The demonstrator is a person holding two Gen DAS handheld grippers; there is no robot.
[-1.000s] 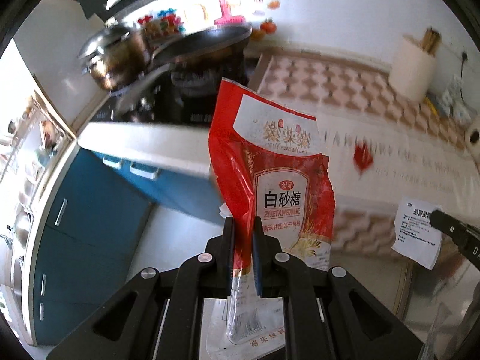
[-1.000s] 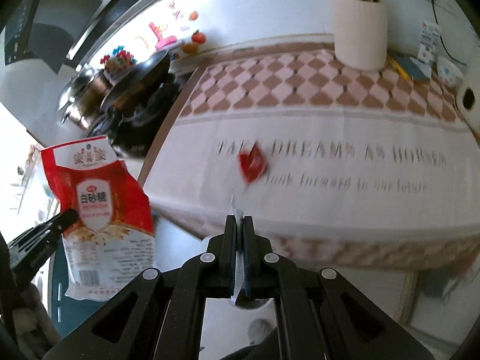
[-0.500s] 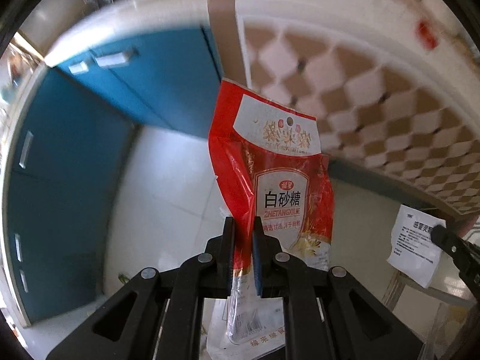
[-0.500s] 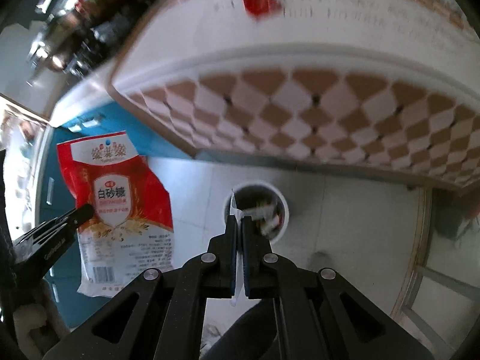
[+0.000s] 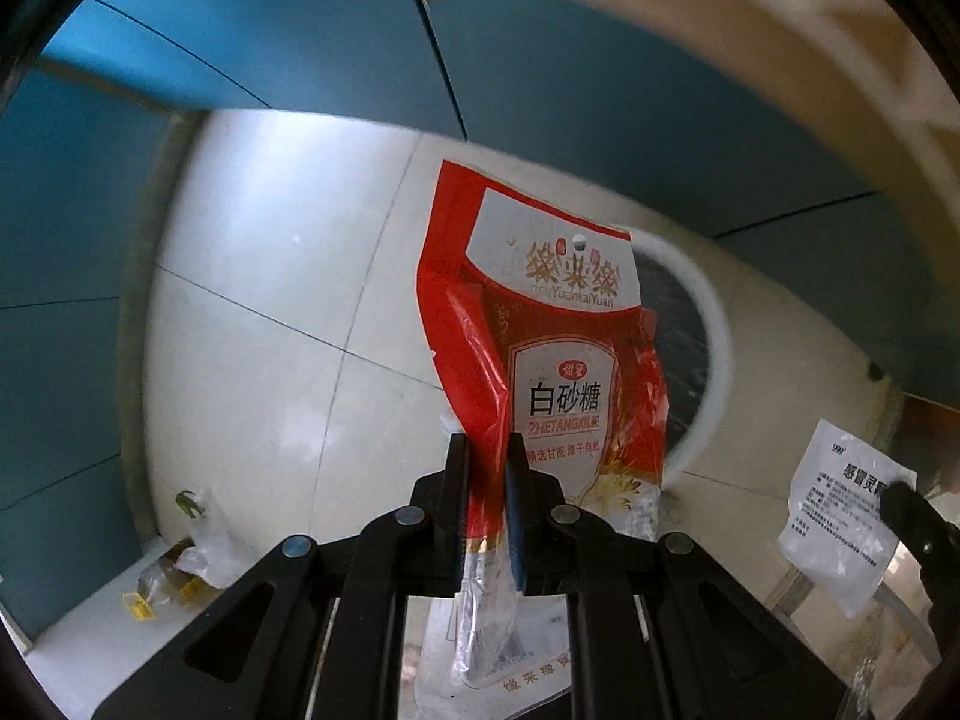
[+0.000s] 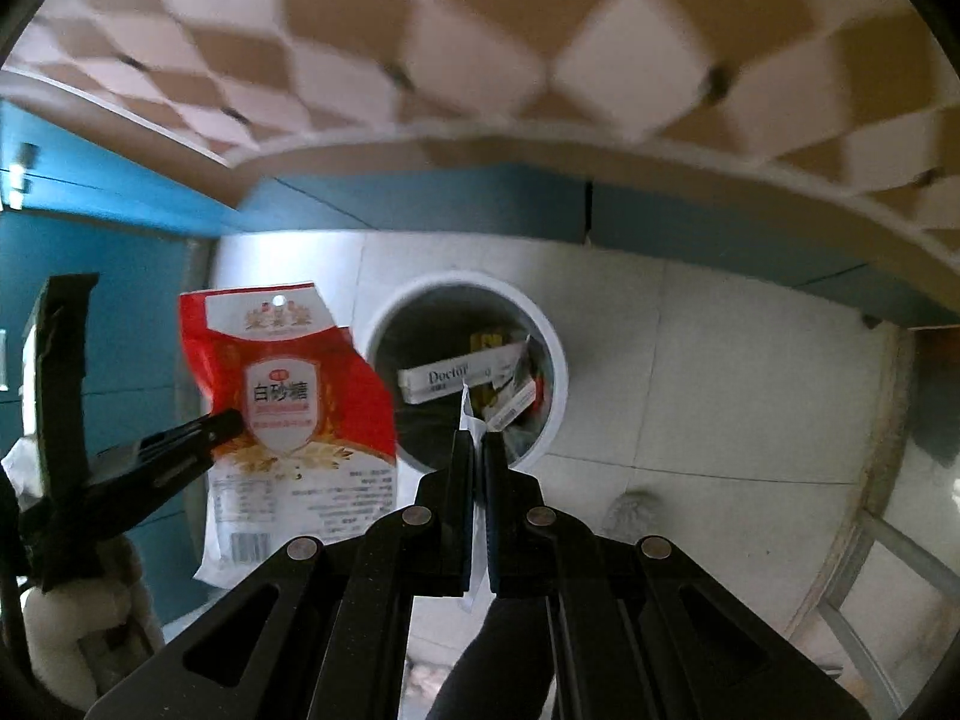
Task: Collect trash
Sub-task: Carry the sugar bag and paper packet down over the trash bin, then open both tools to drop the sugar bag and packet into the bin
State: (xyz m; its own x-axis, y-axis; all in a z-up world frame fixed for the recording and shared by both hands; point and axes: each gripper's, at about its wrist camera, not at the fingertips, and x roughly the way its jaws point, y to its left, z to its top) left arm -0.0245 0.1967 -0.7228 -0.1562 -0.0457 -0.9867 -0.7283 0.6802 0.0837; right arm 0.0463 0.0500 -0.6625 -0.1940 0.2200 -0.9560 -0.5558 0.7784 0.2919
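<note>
At lower centre of each wrist view the jaws were clamped on trash: the left gripper (image 5: pixel 487 468) pinched the red sugar bag (image 5: pixel 558 372) near its lower edge, the right gripper (image 6: pixel 474 450) a white paper slip (image 6: pixel 467 414). Beyond them, mid-frame, the white bin (image 6: pixel 555 360) stood on the floor (image 6: pixel 720 390), litter inside.

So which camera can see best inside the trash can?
The right wrist view: the trash can shows its whole white rim and the boxes inside. In the left wrist view the red sugar bag covers most of it, leaving part of the rim and dark inside.
</note>
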